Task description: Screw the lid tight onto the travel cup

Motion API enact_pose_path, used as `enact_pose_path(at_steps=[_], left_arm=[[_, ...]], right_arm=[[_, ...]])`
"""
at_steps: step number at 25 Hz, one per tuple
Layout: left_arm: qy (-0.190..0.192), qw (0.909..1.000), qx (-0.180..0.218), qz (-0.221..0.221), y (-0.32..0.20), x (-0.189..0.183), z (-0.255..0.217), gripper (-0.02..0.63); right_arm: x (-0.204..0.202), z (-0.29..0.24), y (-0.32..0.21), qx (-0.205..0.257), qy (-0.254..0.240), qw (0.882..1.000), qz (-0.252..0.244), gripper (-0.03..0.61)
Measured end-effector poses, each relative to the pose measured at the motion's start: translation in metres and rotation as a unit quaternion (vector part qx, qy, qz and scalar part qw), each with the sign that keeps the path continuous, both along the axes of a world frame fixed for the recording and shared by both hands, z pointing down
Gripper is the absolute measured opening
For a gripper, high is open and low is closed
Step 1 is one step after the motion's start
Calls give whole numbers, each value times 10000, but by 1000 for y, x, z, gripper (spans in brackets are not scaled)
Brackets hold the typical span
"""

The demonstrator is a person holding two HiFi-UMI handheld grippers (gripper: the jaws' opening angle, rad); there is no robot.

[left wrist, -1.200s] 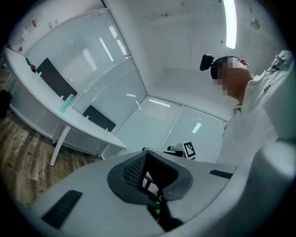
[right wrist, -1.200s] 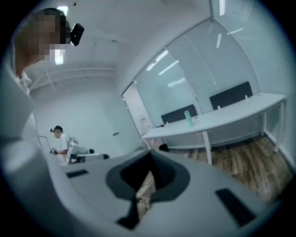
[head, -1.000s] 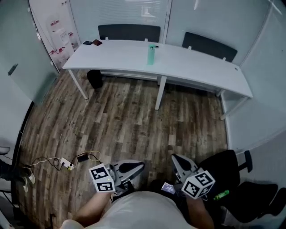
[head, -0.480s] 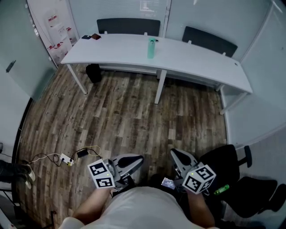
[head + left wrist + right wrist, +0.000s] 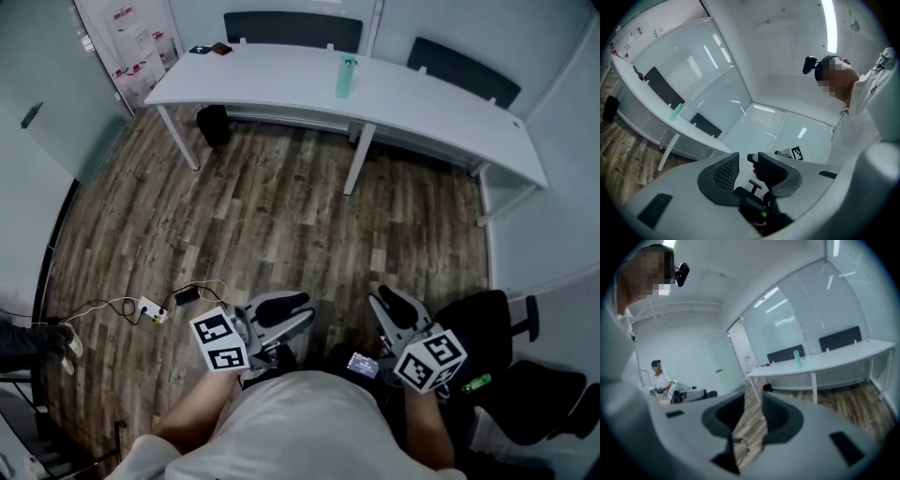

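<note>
A pale green travel cup [image 5: 346,77] with its lid on stands upright on the long white table [image 5: 281,80] at the far side of the room. It also shows small in the left gripper view [image 5: 675,112] and the right gripper view [image 5: 798,358]. My left gripper [image 5: 292,312] and right gripper [image 5: 386,302] are held close to my body, far from the table. The jaws of both have just been opening. Each pair now stands a little apart with nothing between them; only floor and a chair show through the gaps.
Two black chairs [image 5: 292,28] stand behind the table and a black bin [image 5: 214,124] under its left end. A power strip with cables [image 5: 150,309] lies on the wood floor. A black office chair [image 5: 478,342] is close at my right. A seated person [image 5: 660,376] is off to one side.
Both pairs of jaws have parted from shut to slightly open. The table and cup have shifted up and to the right in the head view, with more floor showing.
</note>
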State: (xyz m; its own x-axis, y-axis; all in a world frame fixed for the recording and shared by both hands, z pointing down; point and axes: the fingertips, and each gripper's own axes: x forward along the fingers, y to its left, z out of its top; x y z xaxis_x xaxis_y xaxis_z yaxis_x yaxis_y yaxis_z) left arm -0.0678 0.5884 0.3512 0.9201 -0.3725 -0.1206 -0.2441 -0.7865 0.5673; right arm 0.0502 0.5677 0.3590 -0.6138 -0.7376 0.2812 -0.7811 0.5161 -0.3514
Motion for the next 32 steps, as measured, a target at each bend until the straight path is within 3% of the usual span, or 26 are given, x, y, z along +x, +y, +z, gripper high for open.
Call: enact_pose_path(at_steps=[11,19,32], left_arm=[[-152,9998,123,107,-3,-40,9,138],[-224,9994,151,231,-17,-39,14,137],[-377,9982,92,-451,-147,-5,16,109]], right_arm=[[-35,8,-6,9,50,9997,250,119],[-47,3,-27,187,409,9990,-30,129],[-10,12,-166,370,509,9964,-565,106]])
